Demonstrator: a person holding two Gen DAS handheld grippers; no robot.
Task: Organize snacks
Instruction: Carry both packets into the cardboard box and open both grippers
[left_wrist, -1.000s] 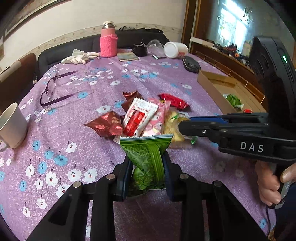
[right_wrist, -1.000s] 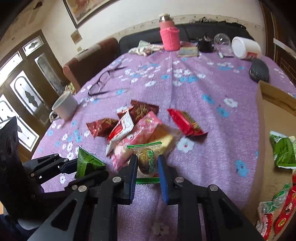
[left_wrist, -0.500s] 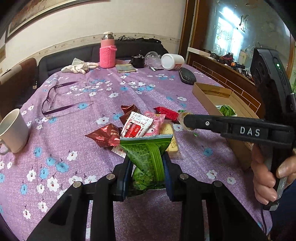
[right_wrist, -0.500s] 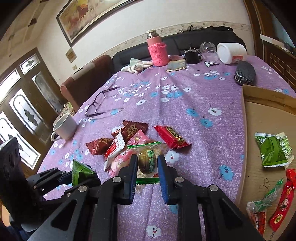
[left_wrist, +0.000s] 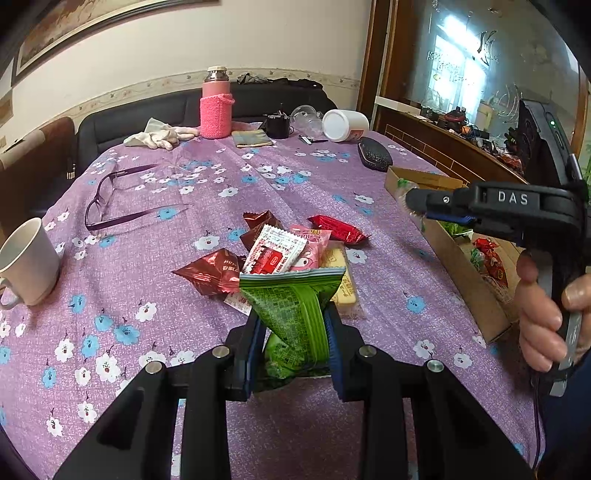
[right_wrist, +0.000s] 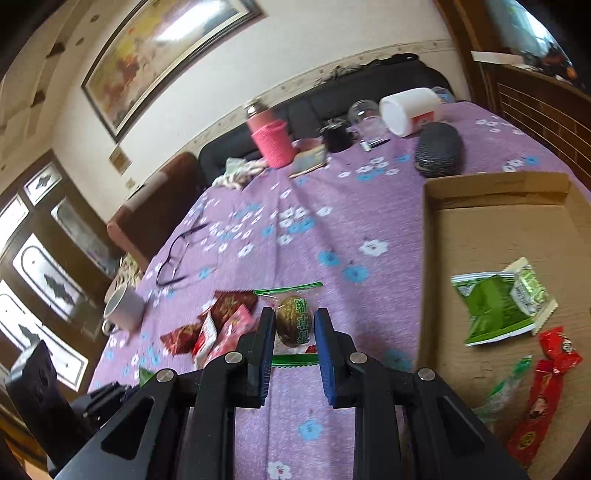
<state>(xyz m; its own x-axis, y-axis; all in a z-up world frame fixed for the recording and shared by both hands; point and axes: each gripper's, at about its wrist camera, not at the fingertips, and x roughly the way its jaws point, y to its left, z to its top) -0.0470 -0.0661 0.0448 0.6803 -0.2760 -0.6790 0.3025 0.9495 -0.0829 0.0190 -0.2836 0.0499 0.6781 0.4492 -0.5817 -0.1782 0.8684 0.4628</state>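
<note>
Cardboard box (right_wrist: 495, 229): green packet (right_wrist: 495, 306), red sweets (right_wrist: 543, 387), maybe more | both hand-held grippers gripping wrapped snacks

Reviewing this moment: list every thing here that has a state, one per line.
left gripper: shut on green snack packet
right gripper: shut on clear-wrapped brown snack
cardboard box: open, several snacks inside
white mug: upright
pink bottle: upright, capped
white jar: on its side
glasses: unfolded

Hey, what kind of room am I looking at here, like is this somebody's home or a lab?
Most likely a home living or dining room: a table with a purple floral tablecloth, a dark sofa behind it, and a framed painting on the wall.
</note>
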